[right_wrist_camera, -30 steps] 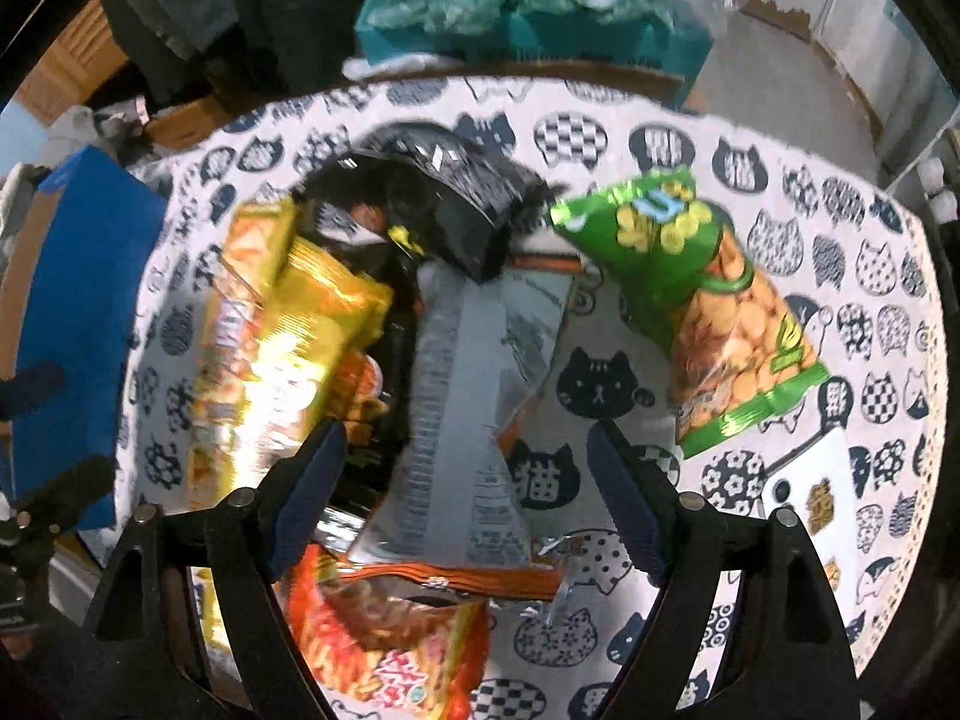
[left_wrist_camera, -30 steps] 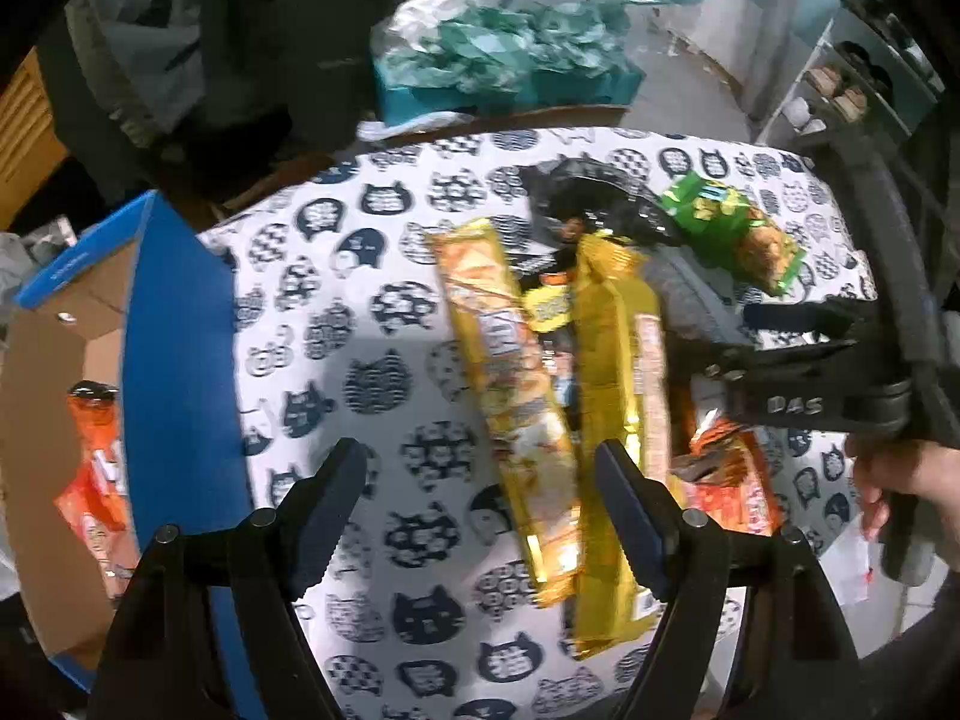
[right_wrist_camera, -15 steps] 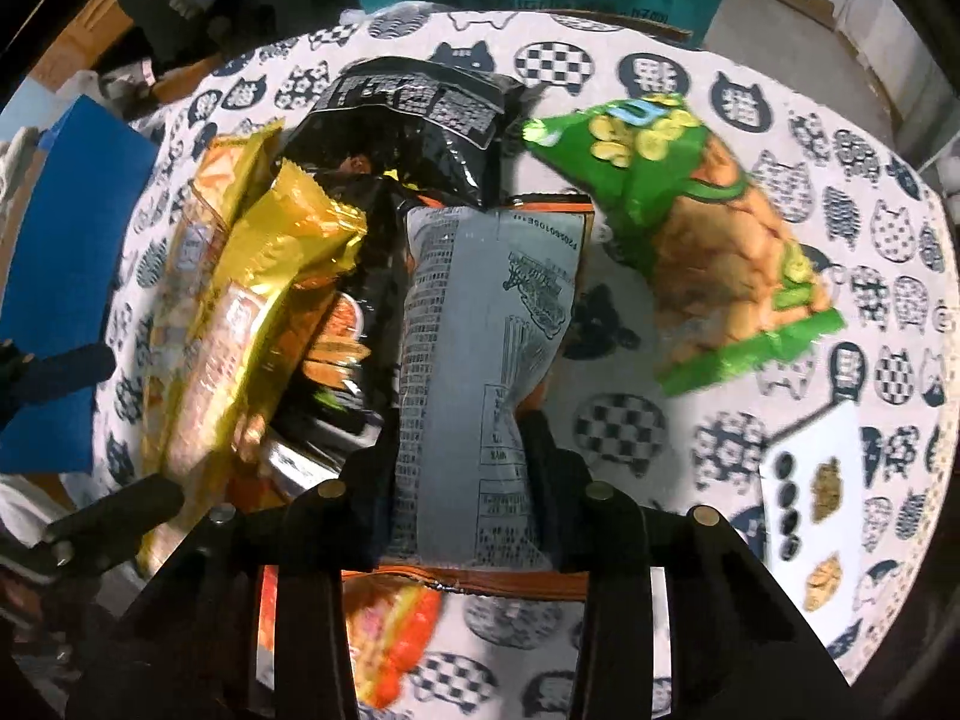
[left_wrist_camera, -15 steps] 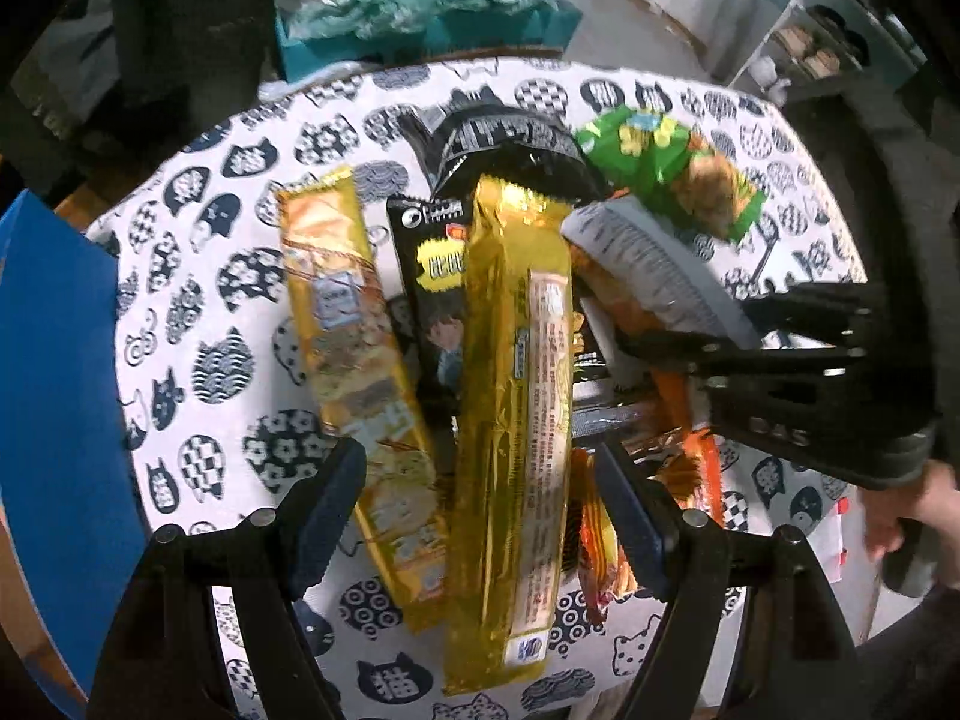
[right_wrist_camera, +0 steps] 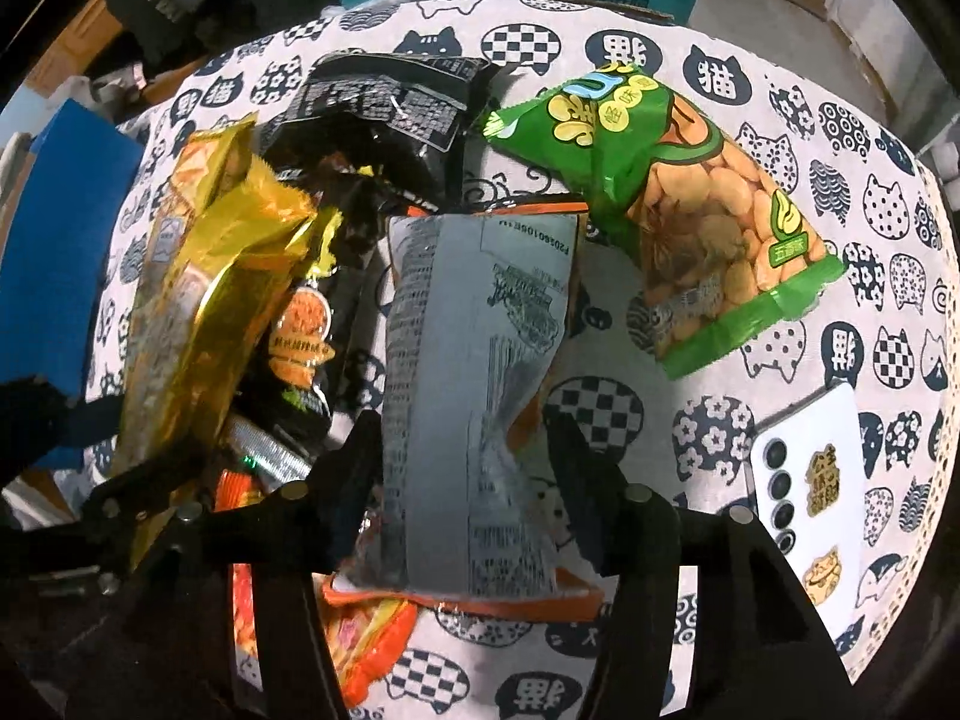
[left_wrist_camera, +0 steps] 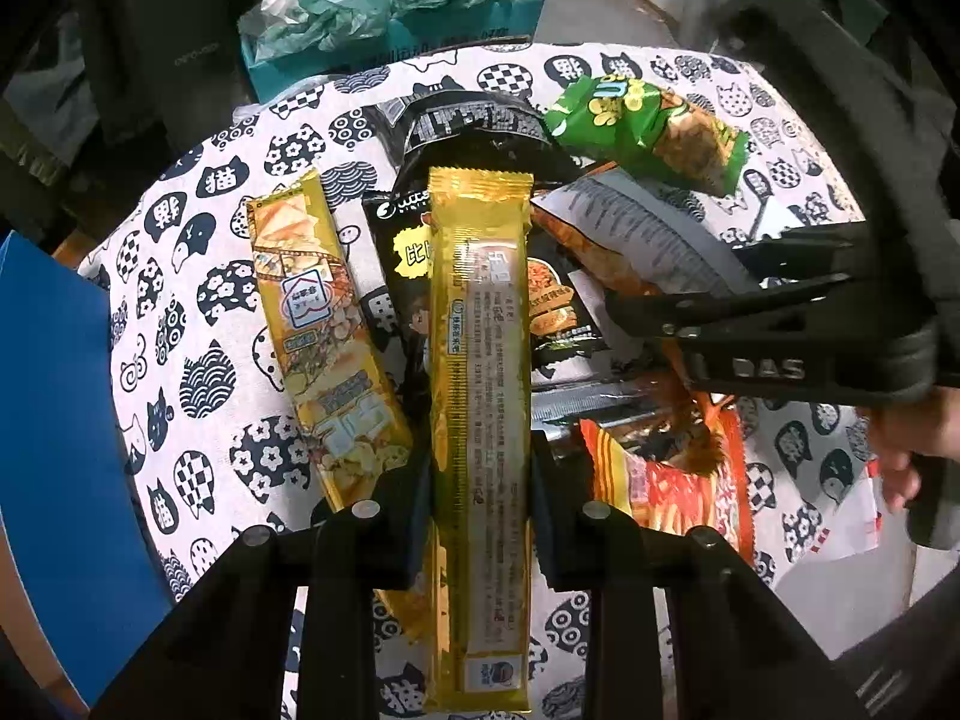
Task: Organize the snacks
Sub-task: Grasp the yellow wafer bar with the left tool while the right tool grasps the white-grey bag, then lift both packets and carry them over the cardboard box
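Note:
A pile of snack packets lies on the cat-print tablecloth. My left gripper is shut on a long gold packet that lies over the pile. A second yellow packet lies to its left. My right gripper is shut on a grey-backed, orange-edged packet; it also shows in the left wrist view, where the right gripper comes in from the right. A green peanut bag, a black bag and a red-orange packet lie around them.
A blue cardboard box stands at the table's left edge. A teal box with green plastic stands behind the table. A white phone lies on the cloth at the right.
My left gripper moved right over the pile and closed on the long gold packet. My right gripper closed on the grey-backed packet and has lifted its near end slightly.

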`<state>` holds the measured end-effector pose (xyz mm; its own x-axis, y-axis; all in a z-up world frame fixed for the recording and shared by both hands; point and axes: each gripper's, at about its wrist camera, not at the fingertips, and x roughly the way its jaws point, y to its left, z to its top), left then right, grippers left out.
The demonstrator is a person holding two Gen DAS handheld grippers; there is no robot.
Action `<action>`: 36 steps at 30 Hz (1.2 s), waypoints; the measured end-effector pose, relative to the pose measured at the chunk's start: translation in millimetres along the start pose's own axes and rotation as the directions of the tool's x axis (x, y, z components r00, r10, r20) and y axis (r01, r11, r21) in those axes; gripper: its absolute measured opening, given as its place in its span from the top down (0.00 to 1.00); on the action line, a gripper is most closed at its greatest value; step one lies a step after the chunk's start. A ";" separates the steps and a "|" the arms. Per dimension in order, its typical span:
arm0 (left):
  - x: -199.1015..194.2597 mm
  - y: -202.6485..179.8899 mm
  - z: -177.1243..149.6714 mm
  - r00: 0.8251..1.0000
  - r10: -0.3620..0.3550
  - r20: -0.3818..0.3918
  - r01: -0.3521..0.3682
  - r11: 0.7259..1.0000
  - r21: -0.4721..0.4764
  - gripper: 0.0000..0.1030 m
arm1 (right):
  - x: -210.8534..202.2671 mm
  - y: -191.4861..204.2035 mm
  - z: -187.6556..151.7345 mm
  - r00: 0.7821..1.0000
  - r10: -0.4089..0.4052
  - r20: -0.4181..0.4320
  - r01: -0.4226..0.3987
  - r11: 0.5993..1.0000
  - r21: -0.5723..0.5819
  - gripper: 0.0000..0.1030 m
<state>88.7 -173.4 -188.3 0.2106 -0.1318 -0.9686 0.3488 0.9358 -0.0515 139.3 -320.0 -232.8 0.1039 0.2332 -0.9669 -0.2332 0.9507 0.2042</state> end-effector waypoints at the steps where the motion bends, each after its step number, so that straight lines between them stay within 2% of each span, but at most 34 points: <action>1: -1.7 1.9 -0.6 1.000 -0.003 0.002 0.003 1.000 -0.002 0.72 | 2.4 0.6 0.2 1.000 -0.009 -0.004 0.009 1.000 -0.002 0.44; 2: -3.7 4.0 -1.1 1.000 -0.003 0.004 0.003 1.000 -0.003 0.72 | 6.1 3.3 1.4 1.000 -0.020 -0.013 0.020 1.000 -0.007 0.45; 3: -5.8 5.9 -1.7 1.000 -0.003 0.009 0.003 1.000 -0.004 0.72 | 8.3 4.2 0.7 0.999 -0.028 -0.021 0.027 1.000 -0.016 0.57; 4: -8.7 8.5 -2.6 1.000 -0.004 0.015 0.004 1.000 -0.006 0.72 | 8.8 4.7 -0.1 0.999 -0.030 -0.022 0.029 0.999 -0.019 0.61; 9: -25.9 17.8 -4.1 0.999 -0.012 0.044 0.013 1.000 -0.025 0.72 | -3.1 7.2 -2.4 0.999 -0.046 -0.001 0.046 0.999 -0.017 0.68; 26: -90.5 43.3 -14.0 0.987 0.012 0.160 -0.004 0.999 -0.049 0.72 | -79.3 16.3 -19.8 0.995 -0.025 0.099 0.023 0.999 0.023 0.68; 36: -126.5 67.0 -24.6 0.974 0.036 0.222 -0.019 0.997 -0.078 0.72 | -126.4 55.1 -16.2 0.982 0.022 0.188 -0.020 1.000 -0.016 0.68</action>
<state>62.9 -85.9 -75.2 0.4203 -0.1668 -0.8919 0.2720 0.9609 -0.0516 97.7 -300.4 -101.9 0.2789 0.2886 -0.9159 -0.2505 0.9426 0.2207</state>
